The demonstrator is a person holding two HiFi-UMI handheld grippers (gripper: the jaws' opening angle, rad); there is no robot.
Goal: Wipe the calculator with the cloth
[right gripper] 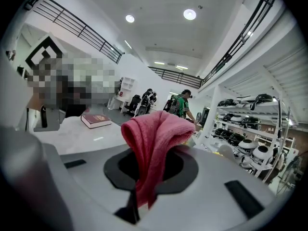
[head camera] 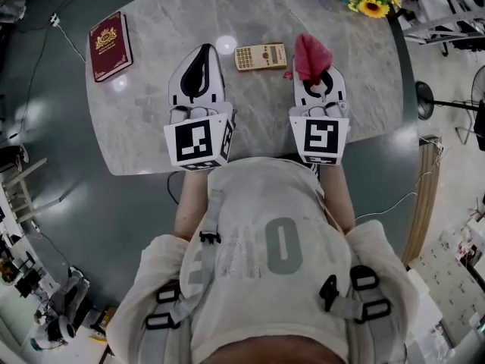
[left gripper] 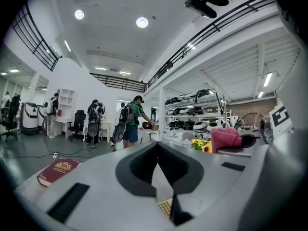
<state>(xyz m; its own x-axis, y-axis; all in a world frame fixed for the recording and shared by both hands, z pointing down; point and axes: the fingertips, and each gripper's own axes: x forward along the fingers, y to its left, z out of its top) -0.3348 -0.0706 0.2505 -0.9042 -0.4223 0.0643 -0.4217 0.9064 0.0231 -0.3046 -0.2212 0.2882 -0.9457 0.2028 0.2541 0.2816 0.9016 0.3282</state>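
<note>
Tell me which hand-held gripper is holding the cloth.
The right hand-held gripper: the pink cloth is pinched in its jaws, while the left hand-held gripper is shut with nothing in it.

A cream short-sleeved shirt [head camera: 250,196] printed with a large grey figure is worn, crossed by grey straps [head camera: 213,218] with black buckles [head camera: 364,280]. At 12 o'clock from it, the left gripper [head camera: 204,49] and the right gripper [head camera: 315,77] are seen as white-grey shells with black hollows. Each is fitted with a marker cube [head camera: 198,142] of black-and-white squares.
</note>
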